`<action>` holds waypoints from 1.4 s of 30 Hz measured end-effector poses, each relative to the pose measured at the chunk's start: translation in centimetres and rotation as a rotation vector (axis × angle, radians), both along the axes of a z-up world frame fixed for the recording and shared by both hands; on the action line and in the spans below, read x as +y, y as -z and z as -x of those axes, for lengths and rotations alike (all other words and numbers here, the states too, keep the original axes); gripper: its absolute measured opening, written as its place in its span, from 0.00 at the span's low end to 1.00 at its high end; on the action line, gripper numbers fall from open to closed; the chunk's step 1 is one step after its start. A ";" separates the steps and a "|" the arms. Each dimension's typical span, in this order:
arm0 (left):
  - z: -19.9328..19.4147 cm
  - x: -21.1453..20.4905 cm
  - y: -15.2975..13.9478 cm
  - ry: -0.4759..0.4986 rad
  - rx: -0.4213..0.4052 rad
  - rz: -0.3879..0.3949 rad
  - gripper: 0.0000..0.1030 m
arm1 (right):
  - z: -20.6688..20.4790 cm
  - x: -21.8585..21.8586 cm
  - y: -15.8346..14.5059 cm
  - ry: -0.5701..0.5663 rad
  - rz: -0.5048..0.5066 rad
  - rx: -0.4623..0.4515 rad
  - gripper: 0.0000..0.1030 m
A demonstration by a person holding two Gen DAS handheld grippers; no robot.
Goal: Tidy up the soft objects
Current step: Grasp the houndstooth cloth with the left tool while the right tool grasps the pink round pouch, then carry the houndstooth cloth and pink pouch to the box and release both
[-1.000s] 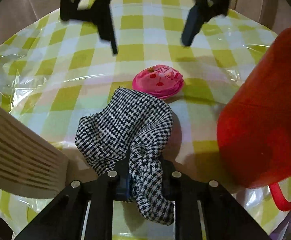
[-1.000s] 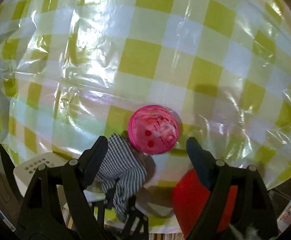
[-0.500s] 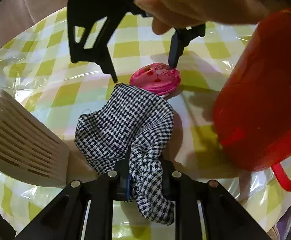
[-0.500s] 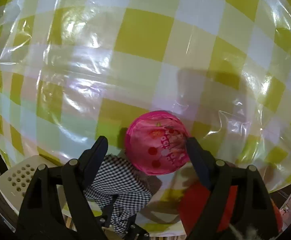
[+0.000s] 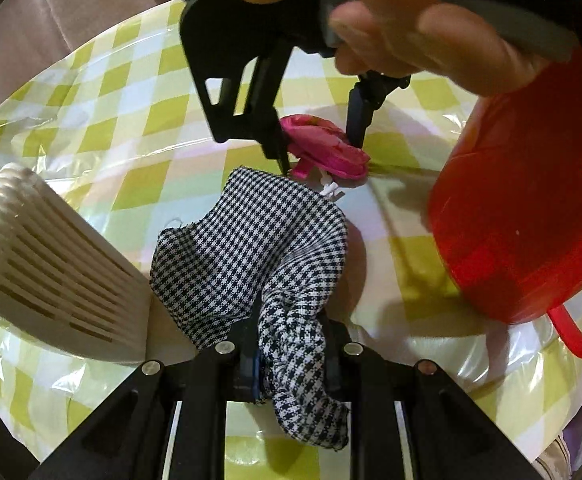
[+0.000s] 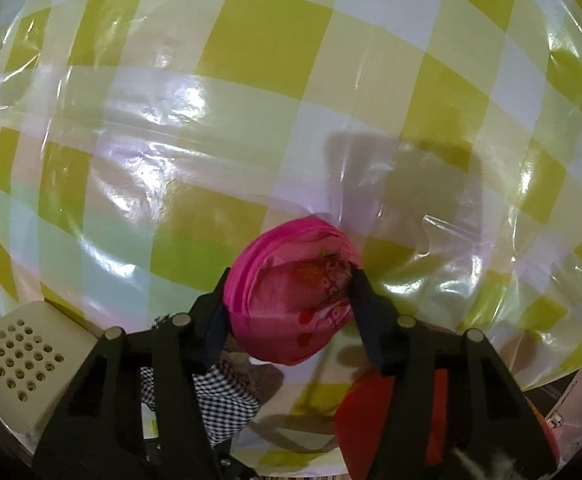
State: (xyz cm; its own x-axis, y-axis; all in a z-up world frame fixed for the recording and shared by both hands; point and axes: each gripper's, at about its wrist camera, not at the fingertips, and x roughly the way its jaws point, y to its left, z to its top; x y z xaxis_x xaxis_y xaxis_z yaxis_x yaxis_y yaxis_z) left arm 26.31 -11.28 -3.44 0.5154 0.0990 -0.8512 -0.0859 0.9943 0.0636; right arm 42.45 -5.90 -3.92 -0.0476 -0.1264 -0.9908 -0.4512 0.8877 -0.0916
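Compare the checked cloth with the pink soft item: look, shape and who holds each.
The checked cloth is black-and-white houndstooth; the pink soft item is pink with red prints. The cloth drapes loose and crumpled; the pink item is round, squeezed. Left hand-held gripper pinches the cloth; right hand-held gripper clamps the pink item. Both are soft fabric.

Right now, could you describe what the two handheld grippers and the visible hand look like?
Both grippers are matte black plastic. The left gripper has angular linkage arms with silver round fasteners at the pivots. The right gripper matches, with dark tapered fingers. A bare hand grips its grey handle; a dark cable runs off the top.
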 end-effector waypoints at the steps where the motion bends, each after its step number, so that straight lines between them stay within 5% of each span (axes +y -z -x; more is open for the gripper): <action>1: 0.0 0.1 -0.1 -0.002 -0.001 0.004 0.19 | 0.1 0.0 -0.1 -0.002 -0.003 -0.005 0.54; 5: 0.3 0.3 -0.5 -0.005 -0.010 0.022 0.19 | 1.0 -0.5 -1.2 0.001 -0.029 -0.031 0.49; 8: 0.8 0.6 -1.0 -0.009 -0.015 0.037 0.19 | 1.4 -0.5 -2.6 -0.010 -0.032 -0.071 0.29; 15: 1.5 1.7 -1.5 -0.014 -0.039 0.087 0.19 | 2.7 -1.2 -5.9 -0.026 -0.061 -0.153 0.20; 33: 5.4 3.6 -6.5 -0.040 -0.202 0.164 0.19 | 13.3 -4.5 -18.2 -0.075 -0.252 -0.522 0.19; 42: 8.6 4.1 -10.1 -0.048 -0.286 0.178 0.19 | 19.7 -7.8 -21.1 -0.095 -0.354 -0.661 0.19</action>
